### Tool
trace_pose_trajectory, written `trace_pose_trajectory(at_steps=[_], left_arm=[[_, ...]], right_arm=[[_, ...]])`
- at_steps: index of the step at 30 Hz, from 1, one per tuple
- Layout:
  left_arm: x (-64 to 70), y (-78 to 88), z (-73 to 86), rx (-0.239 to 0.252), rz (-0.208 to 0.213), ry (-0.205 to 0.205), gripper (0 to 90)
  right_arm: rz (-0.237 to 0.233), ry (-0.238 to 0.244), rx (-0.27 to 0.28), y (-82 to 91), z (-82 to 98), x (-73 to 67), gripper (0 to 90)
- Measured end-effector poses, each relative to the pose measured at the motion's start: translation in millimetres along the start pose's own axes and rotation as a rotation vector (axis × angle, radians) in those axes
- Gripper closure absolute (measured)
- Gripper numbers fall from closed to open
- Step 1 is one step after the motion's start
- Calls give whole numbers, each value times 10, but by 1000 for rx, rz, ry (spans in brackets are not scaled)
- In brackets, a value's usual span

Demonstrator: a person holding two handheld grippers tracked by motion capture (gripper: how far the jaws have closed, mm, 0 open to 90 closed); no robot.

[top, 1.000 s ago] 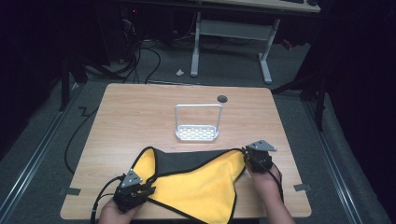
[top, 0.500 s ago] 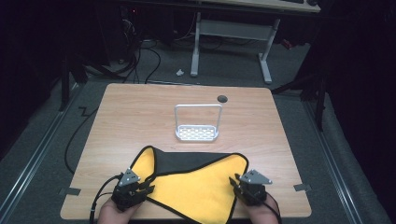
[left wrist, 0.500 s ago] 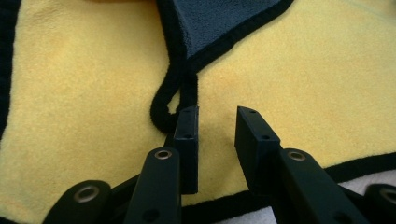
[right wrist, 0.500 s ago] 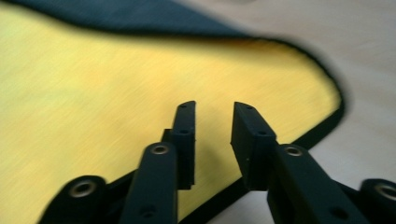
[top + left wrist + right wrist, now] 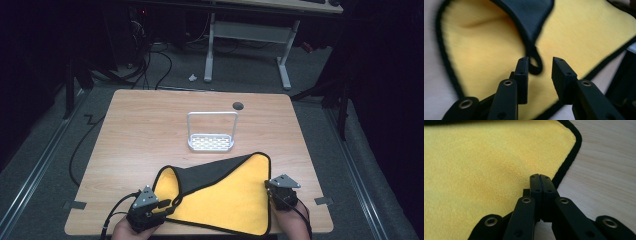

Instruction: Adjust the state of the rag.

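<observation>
A yellow cloth [image 5: 225,200] with black trim lies at the near edge of the tabletop [image 5: 145,135], its left part folded over so the dark grey underside faces up. The left gripper [image 5: 539,67] is above the folded corner; its fingers have just been opening and now stand apart, with the black corner loop between them but not pressed. The right gripper [image 5: 540,180] is at the cloth's right edge; its fingers have just closed together, with nothing between them. A small white rack [image 5: 211,143] stands beyond the cloth.
</observation>
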State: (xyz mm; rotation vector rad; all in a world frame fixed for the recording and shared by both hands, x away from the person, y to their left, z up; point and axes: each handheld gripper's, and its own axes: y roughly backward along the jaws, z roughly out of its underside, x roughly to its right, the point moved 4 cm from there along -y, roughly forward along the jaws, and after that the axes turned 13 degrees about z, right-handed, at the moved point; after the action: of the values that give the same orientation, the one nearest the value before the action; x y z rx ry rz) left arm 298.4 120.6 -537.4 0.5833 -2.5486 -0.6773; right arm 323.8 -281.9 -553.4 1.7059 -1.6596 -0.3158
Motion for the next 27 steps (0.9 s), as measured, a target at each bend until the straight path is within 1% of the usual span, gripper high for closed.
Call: trace_pose_trajectory(at_steps=[1, 2, 3, 4, 5, 6, 8, 9, 10, 11, 12, 13, 14, 15, 16, 17, 18, 19, 20, 21, 22, 23, 24, 25, 26, 27], left_arm=[[-135, 14, -19, 0, -52, 10, 668], [-203, 2, -15, -10, -71, 23, 685], [-276, -23, 0, -31, -72, 57, 719], [-321, -62, 37, -51, -44, 109, 724], [-321, -62, 37, -51, -44, 109, 728], [-301, -75, 61, -56, -46, 109, 728], [-211, -64, 91, -77, -52, 85, 728], [-152, -49, 118, -87, -48, 82, 728], [-88, -33, 155, -86, -35, 84, 728], [-24, -20, 188, -88, -25, 82, 728], [40, -19, 202, -102, -15, 76, 728], [106, -24, 212, -123, -9, 56, 728], [135, -31, 221, -126, -12, 41, 728], [160, -45, 216, -126, 2, 45, 725], [175, -63, 190, -113, 39, 63, 725], [187, -80, 150, -81, 82, 74, 712], [196, -109, 100, -47, 114, 88, 688], [210, -212, 1, -31, 124, 85, 621], [210, -212, 1, -31, 124, 85, 585], [222, -276, -37, -32, 115, 71, 585], [233, -426, -79, -68, 101, 58, 519], [233, -426, -79, -68, 101, 58, 519], [232, -497, -84, -98, 88, 58, 635], [241, -545, -89, -114, 89, 58, 635], [253, -568, -114, -107, 112, 62, 766], [261, -572, -160, -86, 135, 71, 814]], right_arm=[[-4, -12, -2, -10, -1, 14, 900], [-2, -6, 7, -13, 4, 18, 900], [11, 7, 19, -6, 14, 2, 900], [16, 9, 18, 0, 18, -1, 900], [16, 9, 18, 0, 18, -1, 900], [15, 13, 17, 10, 26, -2, 900], [17, 18, 18, 34, 49, 8, 899], [14, 19, 16, 50, 65, 16, 897], [14, 17, 16, 84, 102, 36, 888], [14, 17, 16, 84, 102, 36, 888], [11, 13, 12, 105, 122, 47, 885], [8, 10, 13, 120, 139, 59, 879], [3, 4, 7, 141, 159, 72, 877], [-1, -3, 9, 149, 172, 84, 868], [-1, -3, 9, 149, 172, 84, 868], [-4, -8, 8, 147, 170, 87, 864], [-1, -6, 10, 142, 165, 86, 861], [5, -8, 11, 131, 155, 75, 858], [5, -8, 11, 131, 155, 75, 858], [5, -8, 12, 126, 150, 73, 857], [7, -5, 16, 120, 146, 69, 856], [7, -5, 16, 120, 146, 69, 856], [9, -4, 18, 122, 149, 67, 856], [9, -4, 18, 122, 149, 67, 856], [9, -5, 20, 121, 150, 68, 856], [8, -6, 21, 121, 151, 68, 855]])
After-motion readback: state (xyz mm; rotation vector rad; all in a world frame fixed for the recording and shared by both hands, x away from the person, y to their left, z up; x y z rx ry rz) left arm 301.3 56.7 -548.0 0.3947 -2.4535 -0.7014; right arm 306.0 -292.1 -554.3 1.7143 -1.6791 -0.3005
